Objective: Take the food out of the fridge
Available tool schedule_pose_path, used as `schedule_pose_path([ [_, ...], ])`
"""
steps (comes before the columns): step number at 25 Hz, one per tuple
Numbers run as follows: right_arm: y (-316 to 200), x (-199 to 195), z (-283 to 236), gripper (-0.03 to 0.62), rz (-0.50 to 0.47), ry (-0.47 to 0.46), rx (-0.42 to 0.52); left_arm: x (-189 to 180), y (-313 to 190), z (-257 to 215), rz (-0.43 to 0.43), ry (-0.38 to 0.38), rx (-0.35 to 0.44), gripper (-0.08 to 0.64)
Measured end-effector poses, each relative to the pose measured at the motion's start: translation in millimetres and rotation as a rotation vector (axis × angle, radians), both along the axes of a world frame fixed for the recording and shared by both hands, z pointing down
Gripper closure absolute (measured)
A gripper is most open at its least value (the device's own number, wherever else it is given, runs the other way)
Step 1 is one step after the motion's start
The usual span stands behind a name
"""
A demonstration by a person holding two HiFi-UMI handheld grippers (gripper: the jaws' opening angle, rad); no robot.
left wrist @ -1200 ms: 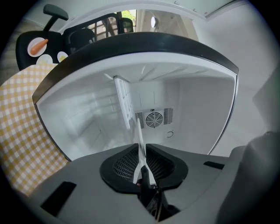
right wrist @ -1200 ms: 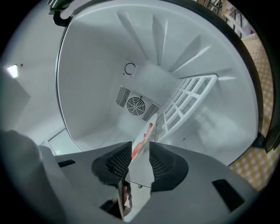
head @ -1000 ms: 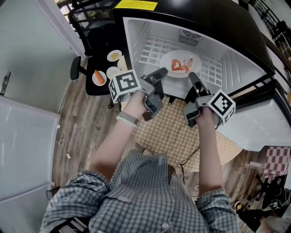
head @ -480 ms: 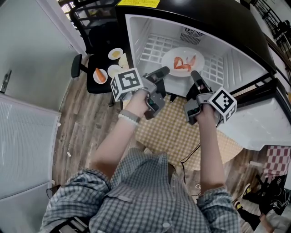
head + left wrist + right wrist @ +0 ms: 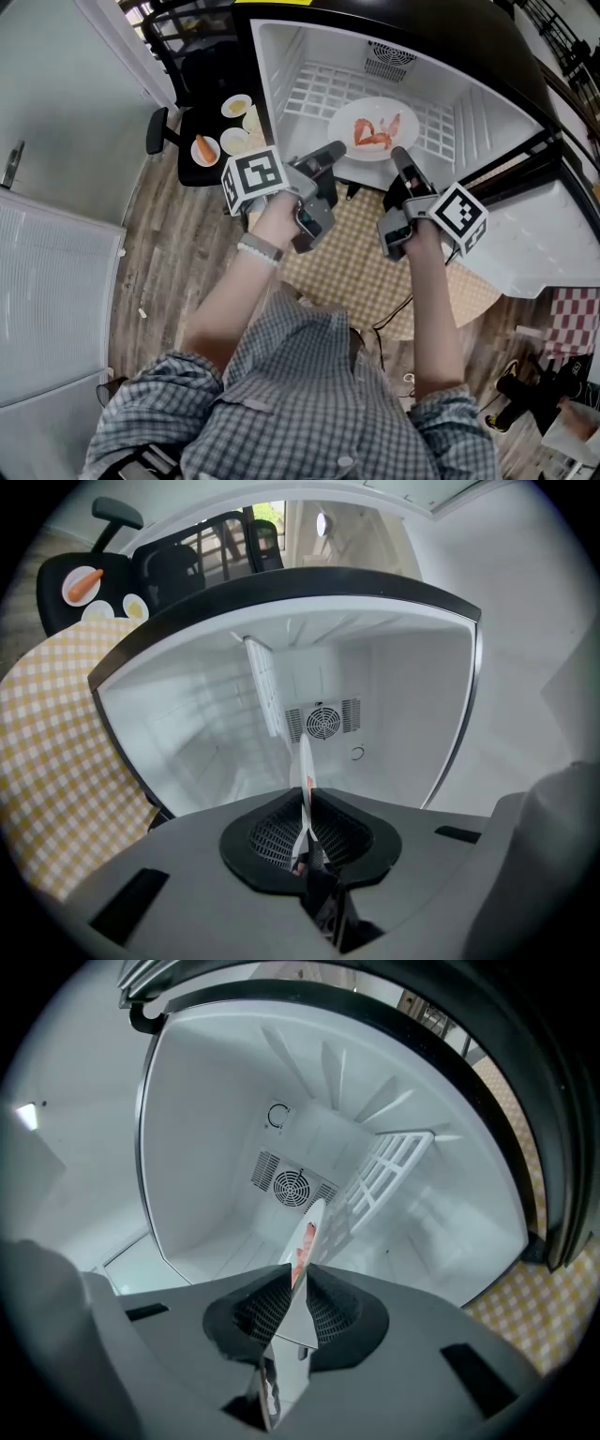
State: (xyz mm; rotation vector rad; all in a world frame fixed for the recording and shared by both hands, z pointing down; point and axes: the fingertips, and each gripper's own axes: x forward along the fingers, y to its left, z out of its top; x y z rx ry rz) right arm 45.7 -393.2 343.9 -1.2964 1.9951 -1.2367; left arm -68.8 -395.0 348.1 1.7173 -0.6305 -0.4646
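Note:
A white plate with red and pink food lies inside the open fridge. My left gripper reaches in at the plate's near left rim. Its jaws have just been closing. In the left gripper view the plate's rim stands edge-on between the pads, which press on it. My right gripper is at the near right rim. In the right gripper view the plate's rim is clamped between the pads in the same way.
A wire shelf and fan vent line the fridge's back. A yellow checked cloth lies below my hands. On a black chair to the left stand small plates, one with a carrot. The fridge door hangs open at the right.
The head view has shifted slightly. Both grippers stay at the plate's near rim, and the plate has not visibly moved.

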Motion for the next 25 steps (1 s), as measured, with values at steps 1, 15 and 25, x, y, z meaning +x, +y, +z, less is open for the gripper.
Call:
schedule_pose_path([
  [1, 7.3, 0.8, -0.4, 0.545, -0.001, 0.002, 0.002, 0.6, 6.7, -0.5, 0.0, -0.002, 0.005, 0.528],
  [15, 109.1, 9.4, 1.8, 0.545, -0.029, -0.021, 0.028, 15.2, 108.4, 2.7, 0.033, -0.027, 0.05, 0.528],
  [25, 157.5, 6.1, 36.5, 0.545, -0.069, 0.002, -0.021, 12.6, 155.9, 36.0, 0.074, -0.129, 0.063, 0.528],
])
